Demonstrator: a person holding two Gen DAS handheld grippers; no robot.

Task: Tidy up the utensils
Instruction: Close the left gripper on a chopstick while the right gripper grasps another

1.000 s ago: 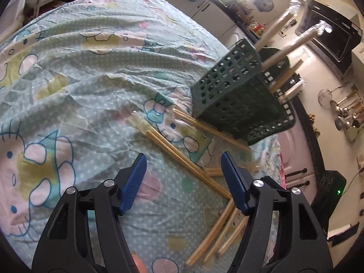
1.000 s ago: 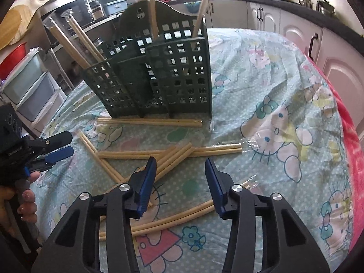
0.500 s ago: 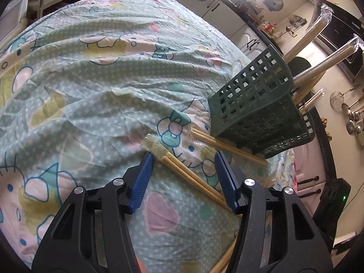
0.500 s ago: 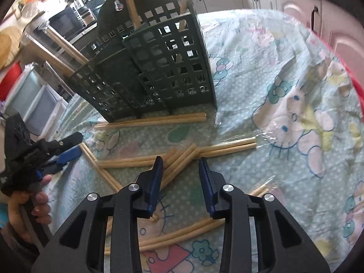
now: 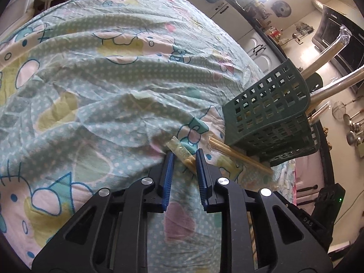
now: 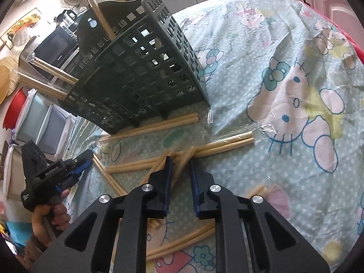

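Closing on a wrapped chopstick pair [image 5: 185,153], the left gripper [image 5: 183,157] has just been narrowing its blue jaws, which now flank the pair's wrapped end; whether the pads press it is unclear. The right gripper [image 6: 179,161], jaws likewise just drawn in, pinches one chopstick [image 6: 183,165] from the crossed heap (wrappers glinting). Another pair [image 6: 157,126] lies against the foot of the green lattice caddy [image 6: 145,68], which already holds several sticks upright. Open cloth spreads right of the heap; the caddy walls off the far left side. The cartoon-cat tablecloth [image 5: 91,91] is rumpled, with kitchen cupboards [image 5: 257,50] beyond. Both grippers tilt steeply downward; a hand [image 6: 49,216] grasps the left one.
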